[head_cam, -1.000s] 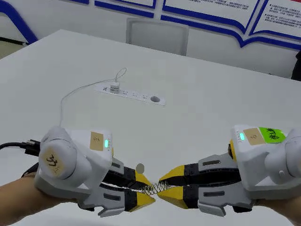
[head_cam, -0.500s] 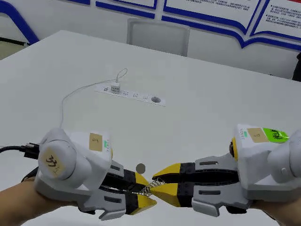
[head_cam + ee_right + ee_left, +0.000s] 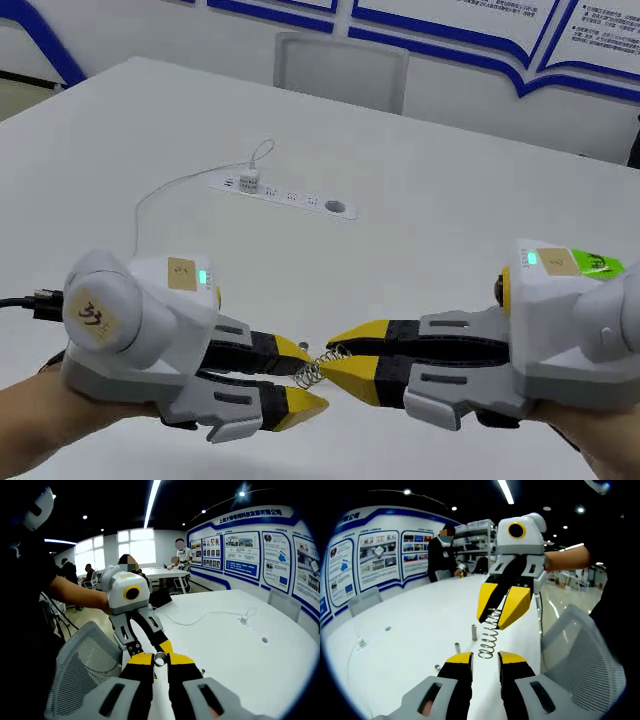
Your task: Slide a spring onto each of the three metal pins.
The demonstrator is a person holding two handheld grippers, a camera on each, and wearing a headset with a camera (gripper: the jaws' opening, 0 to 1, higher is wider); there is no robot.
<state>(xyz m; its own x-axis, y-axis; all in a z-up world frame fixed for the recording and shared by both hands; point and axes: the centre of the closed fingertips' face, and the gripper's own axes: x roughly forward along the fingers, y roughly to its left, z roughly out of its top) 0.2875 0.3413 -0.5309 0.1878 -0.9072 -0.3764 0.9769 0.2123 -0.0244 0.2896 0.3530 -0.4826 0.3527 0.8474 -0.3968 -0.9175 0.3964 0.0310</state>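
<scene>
We hold the spring (image 3: 318,365) over the table (image 3: 420,230), clear of the pins (image 3: 474,631), the jaws of the right gripper (image 3: 328,355) pinched on one end and those of the left gripper (image 3: 315,378) narrowly parted round the other (gripping or not, we cannot tell), likely to steady its aim.

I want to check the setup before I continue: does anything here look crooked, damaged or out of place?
Nothing is spilled or broken. Only the spring looks slightly bowed: the right gripper pinches one end in the air and the other end sits between the jaws of the left gripper.
</scene>
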